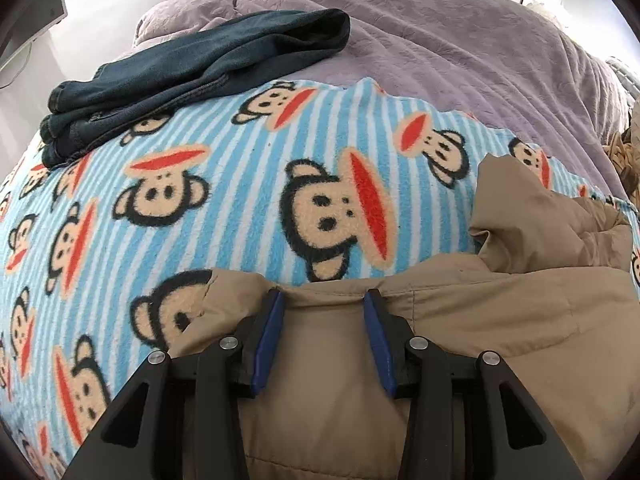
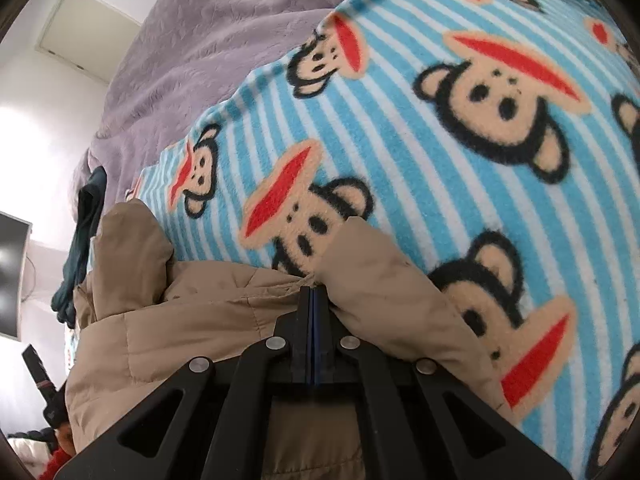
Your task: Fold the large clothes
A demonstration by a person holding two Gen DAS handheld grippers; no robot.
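Observation:
A tan padded jacket (image 1: 500, 320) lies on a blue-striped monkey-print fleece blanket (image 1: 240, 184) spread over the bed. My left gripper (image 1: 324, 300) is open, its blue-padded fingers (image 1: 270, 336) resting on the jacket near its far edge, with fabric between them. In the right wrist view the same jacket (image 2: 192, 312) fills the lower left, over the blanket (image 2: 460, 140). My right gripper (image 2: 314, 292) is shut, pinching a fold of the jacket's edge; the tan fabric bunches up on both sides of the fingertips.
Dark blue folded trousers (image 1: 192, 80) lie at the blanket's far left corner, also visible at the left in the right wrist view (image 2: 86, 232). A purple quilt (image 1: 460, 48) covers the bed beyond. A dark monitor (image 2: 10, 276) stands by the white wall at left.

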